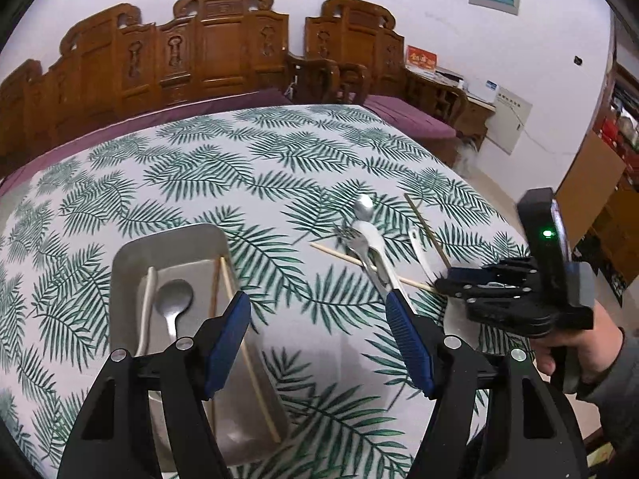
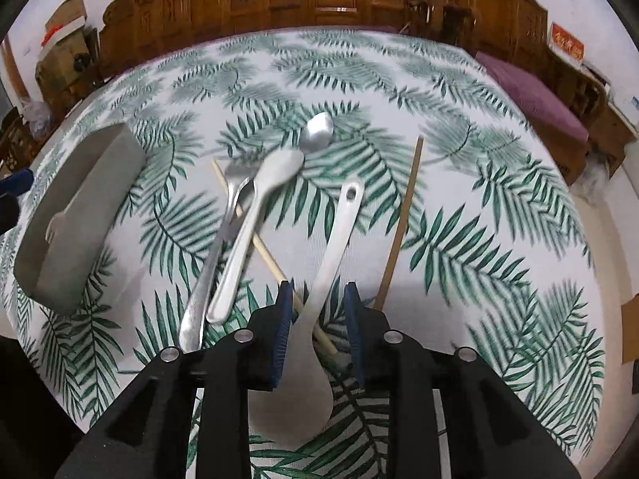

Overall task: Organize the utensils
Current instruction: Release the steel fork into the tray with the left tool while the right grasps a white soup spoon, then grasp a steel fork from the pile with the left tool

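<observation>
The right gripper (image 2: 317, 319) straddles the flat white rice paddle (image 2: 315, 319), its ribbed blue pads half open and apparently not yet pinching, likely lined up to lift it. The left gripper (image 1: 319, 339) hangs wide open and empty beside the tray (image 1: 124, 263), a smooth grey metal trough already holding a spoon (image 1: 173, 299) and chopsticks (image 1: 225, 279). Right of the tray lie a steel fork (image 2: 207, 263), two glossy spoons (image 2: 255, 219) and thin bamboo chopsticks (image 2: 399, 223), loosely crossed on the leaf-print cloth (image 2: 479, 239).

text: none legible | red sign (image 1: 421, 59): characters too blurred
</observation>
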Available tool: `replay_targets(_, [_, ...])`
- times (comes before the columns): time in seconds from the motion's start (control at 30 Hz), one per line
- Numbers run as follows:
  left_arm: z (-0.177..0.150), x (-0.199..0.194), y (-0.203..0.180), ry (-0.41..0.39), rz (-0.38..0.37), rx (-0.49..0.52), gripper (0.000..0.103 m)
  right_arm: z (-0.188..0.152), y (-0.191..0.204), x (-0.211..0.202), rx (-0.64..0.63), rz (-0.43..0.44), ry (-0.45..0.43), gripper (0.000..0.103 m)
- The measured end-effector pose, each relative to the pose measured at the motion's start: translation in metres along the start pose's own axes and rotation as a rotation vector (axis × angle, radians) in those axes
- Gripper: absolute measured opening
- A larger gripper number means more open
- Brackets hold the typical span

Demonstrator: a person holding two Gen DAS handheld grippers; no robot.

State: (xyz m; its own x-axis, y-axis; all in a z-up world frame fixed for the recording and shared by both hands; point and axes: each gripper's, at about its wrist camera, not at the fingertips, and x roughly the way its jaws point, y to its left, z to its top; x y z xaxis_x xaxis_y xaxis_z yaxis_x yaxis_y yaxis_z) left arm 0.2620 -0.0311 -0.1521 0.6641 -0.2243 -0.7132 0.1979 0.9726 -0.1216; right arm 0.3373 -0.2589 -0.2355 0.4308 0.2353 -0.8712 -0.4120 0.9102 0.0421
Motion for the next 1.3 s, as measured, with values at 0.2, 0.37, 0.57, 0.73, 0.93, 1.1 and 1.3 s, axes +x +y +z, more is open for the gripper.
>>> replay_targets(0.2, [-0.005,0.010,-0.010,0.024,-0.003,0.018,0.067,0.005,0.003,0.008,0.019,-0.007,0.027,0.029])
replay_targets(0.37, [-0.009,0.017,-0.017,0.051,-0.010,0.017,0.067,0.005,0.004,0.009,0.010,-0.020,0.032,0.013])
replay_targets(0.57, [-0.013,0.020,-0.026,0.059,0.011,0.032,0.067,0.002,-0.001,-0.003,0.013,0.016,0.009,0.010])
replay_targets(0.73, [-0.014,0.026,-0.036,0.073,0.023,0.047,0.067,0.001,-0.005,-0.026,-0.003,0.045,-0.038,0.003])
replay_targets(0.93, [-0.008,0.041,-0.042,0.093,0.046,0.046,0.067,-0.002,-0.015,-0.034,-0.003,0.071,-0.064,0.003])
replay_targets(1.1, [-0.001,0.059,-0.048,0.113,0.063,0.060,0.067,-0.001,-0.023,-0.044,-0.003,0.087,-0.088,0.003])
replay_targets(1.3, [0.010,0.088,-0.053,0.146,0.050,0.043,0.057,0.002,-0.039,-0.052,0.025,0.094,-0.113,0.003])
